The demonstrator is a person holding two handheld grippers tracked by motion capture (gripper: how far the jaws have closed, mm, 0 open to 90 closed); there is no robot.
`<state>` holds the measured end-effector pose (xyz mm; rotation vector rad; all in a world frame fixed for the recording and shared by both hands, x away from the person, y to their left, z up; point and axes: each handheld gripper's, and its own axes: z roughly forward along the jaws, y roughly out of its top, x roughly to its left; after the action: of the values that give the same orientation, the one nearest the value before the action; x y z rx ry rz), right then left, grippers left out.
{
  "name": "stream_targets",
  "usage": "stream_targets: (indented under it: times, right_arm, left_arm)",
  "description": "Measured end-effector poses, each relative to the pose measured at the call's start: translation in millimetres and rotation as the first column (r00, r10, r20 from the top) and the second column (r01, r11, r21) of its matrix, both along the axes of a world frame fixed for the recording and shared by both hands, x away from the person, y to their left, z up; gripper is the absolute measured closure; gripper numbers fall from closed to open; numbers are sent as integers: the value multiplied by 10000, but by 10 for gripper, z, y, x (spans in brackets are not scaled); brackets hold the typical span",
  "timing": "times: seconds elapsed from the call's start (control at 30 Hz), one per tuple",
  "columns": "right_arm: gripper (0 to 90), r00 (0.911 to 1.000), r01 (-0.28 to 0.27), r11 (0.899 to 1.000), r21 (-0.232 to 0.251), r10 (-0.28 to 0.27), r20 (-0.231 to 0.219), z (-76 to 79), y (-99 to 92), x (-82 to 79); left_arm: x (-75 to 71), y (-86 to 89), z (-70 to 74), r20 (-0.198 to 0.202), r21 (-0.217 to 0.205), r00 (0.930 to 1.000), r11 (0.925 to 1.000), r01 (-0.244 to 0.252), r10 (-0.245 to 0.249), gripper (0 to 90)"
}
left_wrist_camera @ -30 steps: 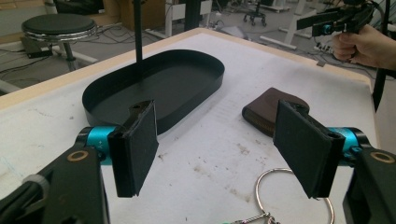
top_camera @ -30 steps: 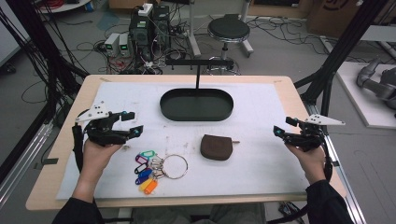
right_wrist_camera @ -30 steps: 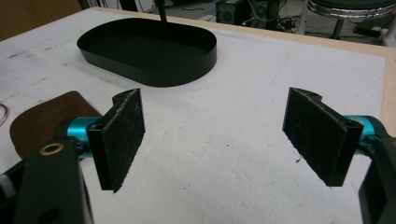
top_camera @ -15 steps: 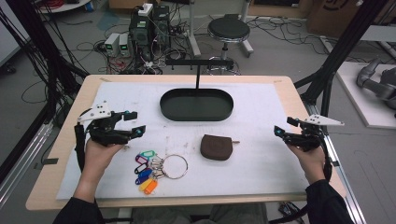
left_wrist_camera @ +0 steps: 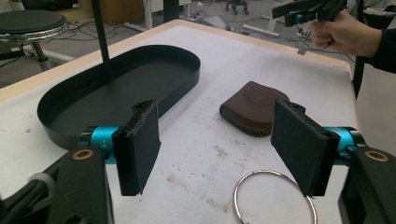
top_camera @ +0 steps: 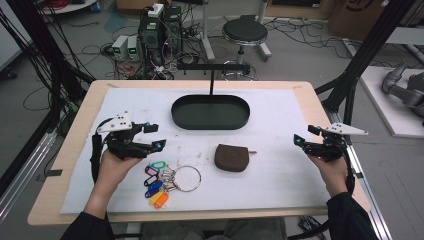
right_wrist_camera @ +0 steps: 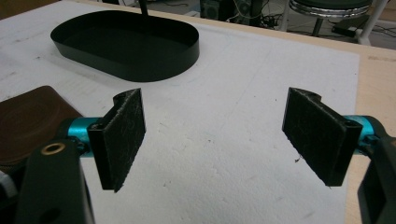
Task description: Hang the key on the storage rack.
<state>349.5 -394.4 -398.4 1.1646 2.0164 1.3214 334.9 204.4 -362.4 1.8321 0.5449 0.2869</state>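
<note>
While our left gripper (top_camera: pixel 155 136) hovers wide-jawed and empty, its jaws just narrowed slightly since a second ago, the key ring (top_camera: pixel 186 178) lies flat just below it — a thin metal hoop, coloured plastic tags (top_camera: pixel 155 181) fanned leftward. Our right gripper (top_camera: pixel 299 140) gapes empty, unmoved. Nearby: soft brown pouch (top_camera: pixel 232 158).

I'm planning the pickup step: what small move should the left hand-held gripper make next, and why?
Probably lower the left hand-held gripper toward the key ring. Its jaws stand open with nothing between them, though they have just been closing a little, and the ring lies on the mat just below its tips, nearer than the pouch. The right hand-held gripper hangs open, far off.
</note>
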Motion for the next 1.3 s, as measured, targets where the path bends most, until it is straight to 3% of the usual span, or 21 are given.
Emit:
stream_targets:
  times: [0.37, 0.63, 0.73, 0.77, 0.87, 0.9, 1.03, 1.1, 1.3]
  right_arm:
    - [218, 10000, -34, 9996, -290, 32, -68, -19, 40, 25]
    - [251, 10000, -18, 9984, -561, 14, -64, -32, 61, 39]
    - [251, 10000, -45, 9983, -586, 40, -81, -35, 62, 40]
    - [251, 10000, -40, 9982, -597, 34, -89, -35, 63, 41]
    - [251, 9999, -38, 9983, -577, 32, -106, -37, 67, 41]
    - [252, 9999, -52, 9983, -580, 47, -96, -38, 69, 41]
    - [259, 9999, -92, 9980, -630, 88, -76, -37, 73, 39]
    - [259, 9999, -90, 9980, -631, 85, -78, -38, 75, 38]
    - [261, 9999, -106, 9977, -676, 101, -87, -40, 81, 39]
  left_arm:
    - [28, -215, -174, -444, 650, 9987, 9975, 261, -232, 434]
    - [53, -379, -313, -863, 1245, 9946, 9899, 676, -570, 539]
    - [61, -450, -358, -1025, 1524, 9921, 9845, 871, -719, 571]
    - [64, -489, -380, -1034, 1812, 9908, 9779, 1046, -868, 578]
    - [62, -524, -417, -1226, 1830, 9869, 9749, 1266, -1051, 614]
    - [68, -556, -465, -1325, 2013, 9847, 9697, 1385, -1132, 662]
    - [76, -600, -538, -1661, 2147, 9790, 9646, 1532, -1185, 689]
    - [84, -621, -564, -1743, 2466, 9775, 9558, 1604, -1190, 704]
    - [87, -665, -632, -1910, 2790, 9751, 9462, 1637, -1124, 732]
